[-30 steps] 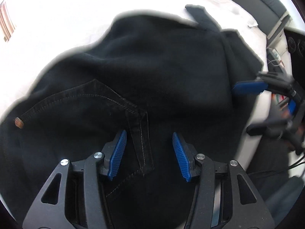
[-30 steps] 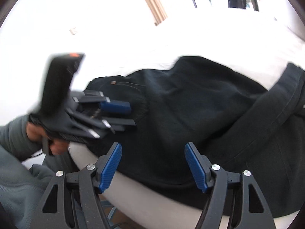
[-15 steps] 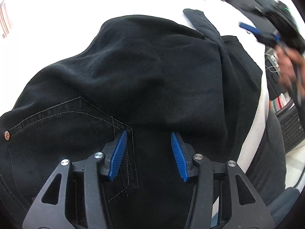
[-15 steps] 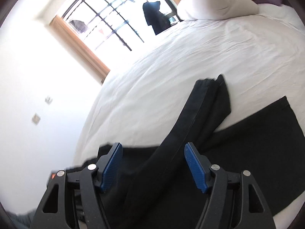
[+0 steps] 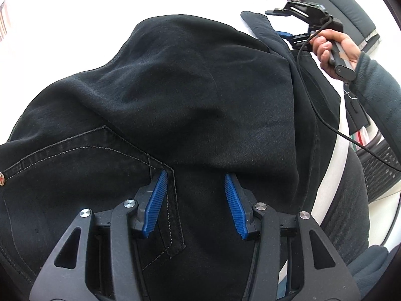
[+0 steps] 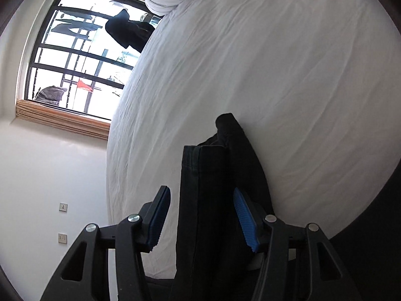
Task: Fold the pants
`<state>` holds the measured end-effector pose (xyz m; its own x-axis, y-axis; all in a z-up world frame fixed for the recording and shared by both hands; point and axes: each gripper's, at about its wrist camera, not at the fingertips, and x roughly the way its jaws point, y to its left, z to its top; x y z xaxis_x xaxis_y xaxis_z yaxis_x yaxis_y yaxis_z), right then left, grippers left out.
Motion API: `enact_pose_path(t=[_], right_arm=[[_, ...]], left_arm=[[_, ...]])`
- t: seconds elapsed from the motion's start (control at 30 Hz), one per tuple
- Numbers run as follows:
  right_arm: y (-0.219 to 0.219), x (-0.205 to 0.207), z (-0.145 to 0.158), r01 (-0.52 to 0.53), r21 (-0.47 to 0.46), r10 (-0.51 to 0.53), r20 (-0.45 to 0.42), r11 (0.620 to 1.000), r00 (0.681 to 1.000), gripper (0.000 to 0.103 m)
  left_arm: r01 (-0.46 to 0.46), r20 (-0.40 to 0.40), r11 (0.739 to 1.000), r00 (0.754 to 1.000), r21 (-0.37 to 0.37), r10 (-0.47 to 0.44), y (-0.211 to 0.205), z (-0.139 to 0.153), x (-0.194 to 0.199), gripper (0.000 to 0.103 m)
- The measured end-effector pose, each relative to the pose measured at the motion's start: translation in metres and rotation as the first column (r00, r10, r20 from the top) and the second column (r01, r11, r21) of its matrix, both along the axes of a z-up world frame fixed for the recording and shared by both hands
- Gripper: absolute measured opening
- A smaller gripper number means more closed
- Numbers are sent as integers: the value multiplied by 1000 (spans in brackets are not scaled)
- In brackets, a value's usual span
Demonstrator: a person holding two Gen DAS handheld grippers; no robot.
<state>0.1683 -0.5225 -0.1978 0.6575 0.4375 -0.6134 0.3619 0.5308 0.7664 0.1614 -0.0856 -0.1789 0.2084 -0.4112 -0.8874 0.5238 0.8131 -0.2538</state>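
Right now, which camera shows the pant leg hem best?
The right wrist view: the pant leg hem stands between the right gripper's closing fingers, pads not yet touching it. The left wrist view shows only that leg's far tip beside the right gripper.

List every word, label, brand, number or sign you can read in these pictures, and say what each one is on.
None can be read.
The rivet on the black pants carries a pattern, too small to read as text.
The handle of the right gripper shows a pale strip, with no legible marking.
The wall plates below the window show no lettering.
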Motion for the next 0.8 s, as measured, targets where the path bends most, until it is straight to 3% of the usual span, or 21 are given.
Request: enact_pose_path(t=[0.13, 0.2, 0.27, 0.3, 0.53, 0.8], right_arm=[[-3, 15, -11, -16, 41, 15, 11, 999, 1000, 56], [-2, 21, -12, -30, 41, 29, 16, 999, 999, 43], [1, 21, -11, -54, 18, 54, 9, 998, 999, 15], [4, 22, -8, -68, -8, 68, 9, 998, 998, 9], [-4, 5, 29, -21, -123, 32, 88, 992, 996, 4], [-40, -103, 88, 176, -155, -135, 243, 972, 961, 3]], left_arm=[[1, 1, 1000, 1000, -5, -1, 5, 2, 0, 45], [1, 2, 1000, 1000, -5, -1, 3, 0, 2, 45], [0, 3, 1000, 1000, -2, 0, -2, -2, 3, 45], [0, 4, 1000, 1000, -1, 0, -3, -2, 3, 45], [-3, 18, 1000, 1000, 8, 2, -6, -2, 1, 45], [-9, 29, 1000, 1000, 16, 8, -8, 1, -3, 45]])
